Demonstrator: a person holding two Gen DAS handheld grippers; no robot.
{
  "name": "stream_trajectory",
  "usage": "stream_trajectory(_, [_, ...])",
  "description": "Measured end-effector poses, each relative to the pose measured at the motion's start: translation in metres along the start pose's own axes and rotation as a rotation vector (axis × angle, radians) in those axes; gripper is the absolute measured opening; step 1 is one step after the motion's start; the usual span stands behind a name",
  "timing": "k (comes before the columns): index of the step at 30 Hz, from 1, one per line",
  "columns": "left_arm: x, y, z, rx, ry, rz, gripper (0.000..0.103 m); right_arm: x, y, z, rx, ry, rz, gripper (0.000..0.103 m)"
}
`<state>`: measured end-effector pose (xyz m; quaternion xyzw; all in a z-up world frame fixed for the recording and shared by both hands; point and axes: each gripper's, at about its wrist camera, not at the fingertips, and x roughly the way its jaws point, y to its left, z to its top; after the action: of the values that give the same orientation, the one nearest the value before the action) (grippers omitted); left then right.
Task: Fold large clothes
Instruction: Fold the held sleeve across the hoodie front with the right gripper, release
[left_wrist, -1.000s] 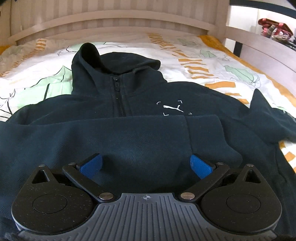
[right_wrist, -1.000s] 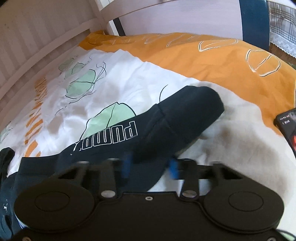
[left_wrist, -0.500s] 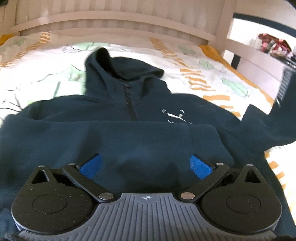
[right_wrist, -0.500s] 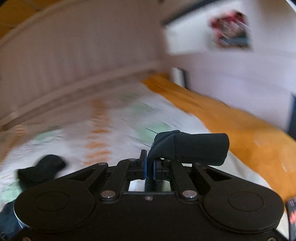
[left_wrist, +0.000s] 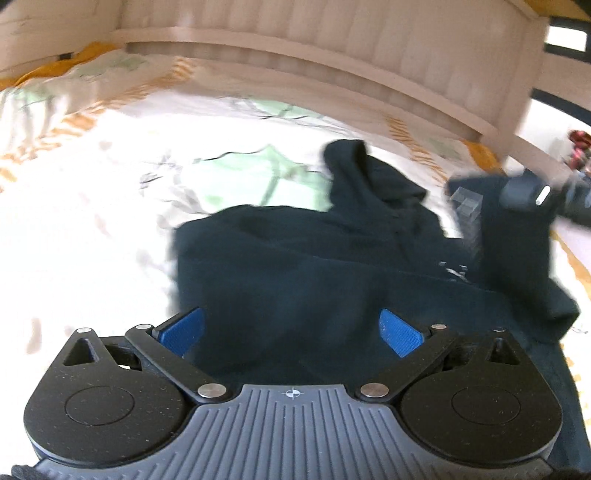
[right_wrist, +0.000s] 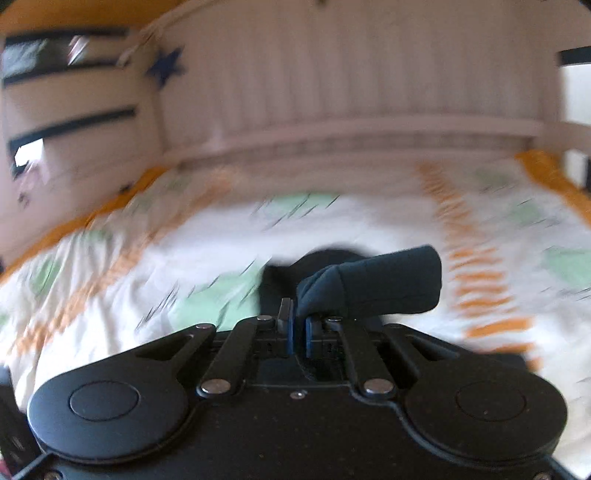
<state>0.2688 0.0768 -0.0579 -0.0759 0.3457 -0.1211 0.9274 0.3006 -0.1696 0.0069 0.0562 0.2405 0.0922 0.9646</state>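
Right gripper (right_wrist: 297, 332) clenched on hoodie (left_wrist: 314, 280) cuff (right_wrist: 373, 282) above bedsheet (right_wrist: 110, 280); left gripper (left_wrist: 291, 332) released, fingers spread over hoodie's near hem.

Dark navy hoodie (left_wrist: 314, 273) with a small white chest logo; white bedsheet (left_wrist: 92, 206) printed with pale green leaves and orange dashes, orange-edged; blue-padded black claws.

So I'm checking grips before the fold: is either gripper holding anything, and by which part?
The right gripper is shut on the hoodie's sleeve, near its cuff end. The left gripper is open over the hoodie, holding nothing.
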Motion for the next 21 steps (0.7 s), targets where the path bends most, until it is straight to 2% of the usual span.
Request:
stream_trajectory(5, [-0.008, 0.03, 0.001, -0.065, 0.003, 0.02, 0.103, 0.051, 0.049, -0.047, -0.093, 0.121, 0.054, 0.013])
stream_trajectory(7, [-0.009, 0.035, 0.002, -0.089, 0.004, 0.014, 0.103, 0.057, 0.06, -0.066, -0.139, 0.15, 0.07, 0.021])
stream_trajectory(8, [-0.009, 0.036, 0.002, -0.096, 0.005, 0.009, 0.103, 0.057, 0.063, -0.072, -0.159, 0.166, 0.082, 0.028])
stream_trajectory(9, [-0.01, 0.036, 0.004, -0.101, 0.004, 0.001, 0.103, 0.056, 0.07, -0.076, -0.176, 0.179, 0.097, 0.047])
stream_trajectory(10, [-0.01, 0.037, 0.004, -0.101, 0.002, -0.008, 0.103, 0.054, 0.071, -0.081, -0.194, 0.194, 0.118, 0.056])
stream_trajectory(11, [-0.01, 0.036, 0.004, -0.098, -0.001, -0.015, 0.103, 0.049, 0.071, -0.084, -0.21, 0.201, 0.137, 0.07])
stream_trajectory(12, [-0.01, 0.034, 0.005, -0.094, -0.004, -0.024, 0.103, 0.042, 0.069, -0.088, -0.222, 0.196, 0.151, 0.074])
stream_trajectory(16, [-0.007, 0.017, 0.009, -0.077, -0.011, -0.078, 0.103, 0.014, 0.054, -0.093, -0.24, 0.174, 0.144, 0.074])
stream_trajectory(21, [0.003, -0.019, 0.007, -0.015, -0.002, -0.138, 0.103, -0.014, 0.019, -0.097, -0.16, 0.141, 0.099, 0.075])
